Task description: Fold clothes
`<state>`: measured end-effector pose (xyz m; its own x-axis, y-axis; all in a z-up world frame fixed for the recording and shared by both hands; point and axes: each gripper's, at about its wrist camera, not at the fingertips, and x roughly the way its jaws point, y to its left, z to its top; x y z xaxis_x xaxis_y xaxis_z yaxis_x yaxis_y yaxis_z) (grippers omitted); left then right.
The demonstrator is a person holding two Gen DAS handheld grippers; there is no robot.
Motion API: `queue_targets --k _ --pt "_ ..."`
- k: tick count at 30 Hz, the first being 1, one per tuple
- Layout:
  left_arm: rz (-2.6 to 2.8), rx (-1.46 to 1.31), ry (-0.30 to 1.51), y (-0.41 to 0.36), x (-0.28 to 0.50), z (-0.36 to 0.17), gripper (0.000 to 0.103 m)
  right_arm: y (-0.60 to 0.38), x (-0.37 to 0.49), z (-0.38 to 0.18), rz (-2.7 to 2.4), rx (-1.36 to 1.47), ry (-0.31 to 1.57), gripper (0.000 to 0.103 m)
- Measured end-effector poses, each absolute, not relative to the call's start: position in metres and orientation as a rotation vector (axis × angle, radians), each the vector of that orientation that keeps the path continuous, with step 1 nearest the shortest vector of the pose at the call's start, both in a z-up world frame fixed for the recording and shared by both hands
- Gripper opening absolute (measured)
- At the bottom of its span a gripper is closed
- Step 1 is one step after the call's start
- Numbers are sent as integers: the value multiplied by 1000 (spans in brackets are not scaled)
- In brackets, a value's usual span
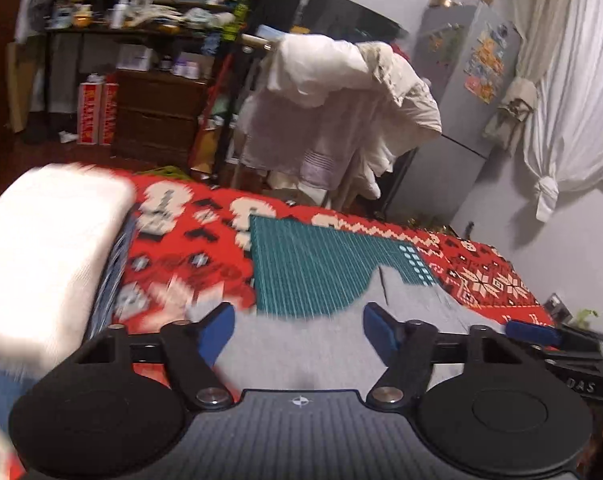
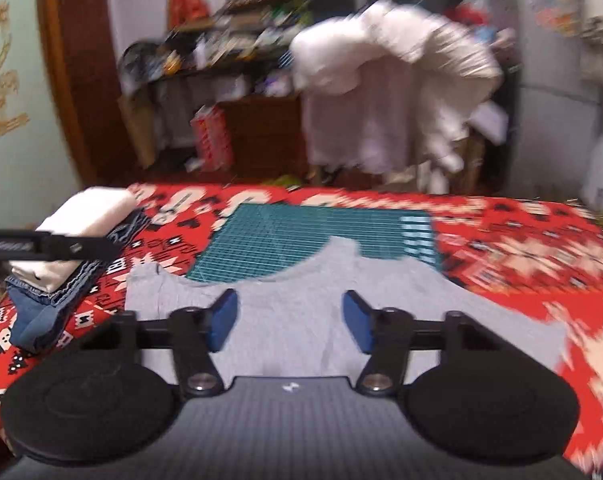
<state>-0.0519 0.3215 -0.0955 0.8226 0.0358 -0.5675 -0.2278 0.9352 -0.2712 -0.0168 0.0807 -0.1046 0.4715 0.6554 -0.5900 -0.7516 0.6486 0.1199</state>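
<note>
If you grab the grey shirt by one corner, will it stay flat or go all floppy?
Probably floppy: the thin grey cotton shirt lies limp and creased on the teal cutting mat. It looks light, so likely easy to lift. It may drag on the red patterned blanket.

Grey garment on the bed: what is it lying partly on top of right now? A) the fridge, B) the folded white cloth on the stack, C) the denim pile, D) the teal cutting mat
D. The grey garment is spread flat with its neckline edge overlapping the near side of the teal cutting mat; the stack of folded clothes sits apart to its left.
</note>
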Motion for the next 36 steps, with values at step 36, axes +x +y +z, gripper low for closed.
queue_targets --k 36 --pt "415 -545 1022 379 -23 -146 34 184 55 -95 889 -314 1026 37"
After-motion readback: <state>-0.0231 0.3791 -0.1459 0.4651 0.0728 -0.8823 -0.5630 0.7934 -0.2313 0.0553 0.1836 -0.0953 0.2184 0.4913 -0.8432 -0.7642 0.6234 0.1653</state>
